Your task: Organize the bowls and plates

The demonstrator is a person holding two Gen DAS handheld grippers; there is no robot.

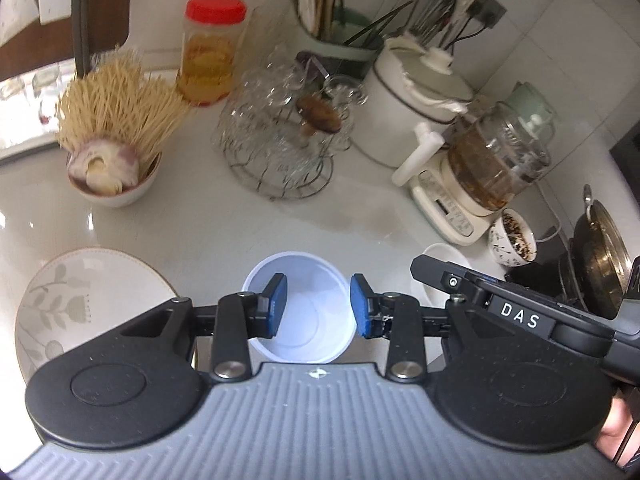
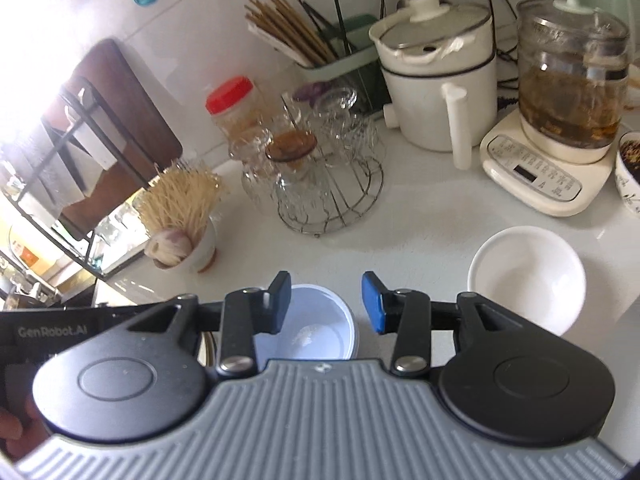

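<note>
A pale blue-white bowl (image 1: 304,304) stands on the counter right under my left gripper (image 1: 319,306), whose blue pads are open on either side of it. A floral plate (image 1: 68,300) lies to the left. A small white bowl (image 1: 444,264) sits right of it, partly behind the right gripper's body. In the right wrist view the blue-white bowl (image 2: 320,324) lies below my open right gripper (image 2: 326,306), mostly behind its left finger. The white bowl (image 2: 528,276) stands to the right, apart from the gripper.
A bowl of toothpicks and garlic (image 1: 116,148), a wire rack of glass cups (image 1: 284,136), a red-lidded jar (image 1: 210,48), a white pot (image 1: 408,104), a glass kettle on its base (image 1: 488,164), a patterned cup (image 1: 512,240) and a wok (image 1: 600,256) crowd the counter's back and right.
</note>
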